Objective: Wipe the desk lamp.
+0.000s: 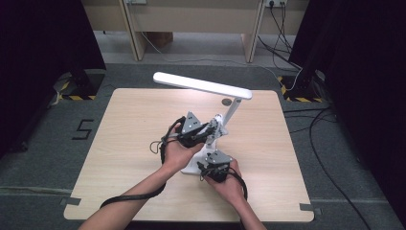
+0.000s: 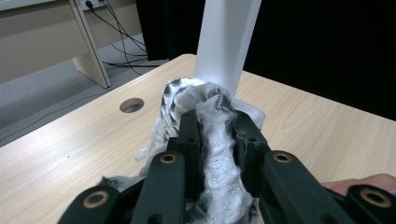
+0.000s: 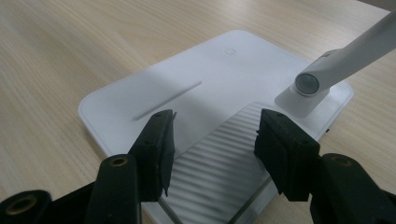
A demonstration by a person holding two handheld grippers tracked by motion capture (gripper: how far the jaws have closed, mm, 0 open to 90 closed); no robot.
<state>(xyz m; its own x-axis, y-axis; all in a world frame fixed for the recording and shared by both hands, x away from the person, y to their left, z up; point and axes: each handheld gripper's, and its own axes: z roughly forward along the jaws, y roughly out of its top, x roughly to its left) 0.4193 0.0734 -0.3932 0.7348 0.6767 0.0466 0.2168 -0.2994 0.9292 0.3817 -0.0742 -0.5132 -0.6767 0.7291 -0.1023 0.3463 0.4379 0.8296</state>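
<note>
A white desk lamp stands mid-table, with a long head bar (image 1: 201, 85), a slanted stem (image 1: 233, 109) and a flat base (image 1: 192, 166). My left gripper (image 1: 213, 127) is shut on a white cloth with black pattern (image 2: 212, 140), and the cloth is pressed against the lamp stem (image 2: 226, 42). My right gripper (image 1: 206, 167) is open and sits low over the lamp base (image 3: 210, 79). Its jaws straddle a ribbed patch (image 3: 224, 154) on the base, near the stem's hinge (image 3: 308, 83). In the left gripper view, my left gripper (image 2: 217, 121) has cloth bunched between its jaws.
A round cable hole (image 1: 226, 101) sits in the light wooden table (image 1: 134, 124) behind the lamp. A trailing cable (image 1: 134, 196) runs along the left forearm. Black curtains flank the table, and a wooden desk (image 1: 191, 19) with floor cables stands behind.
</note>
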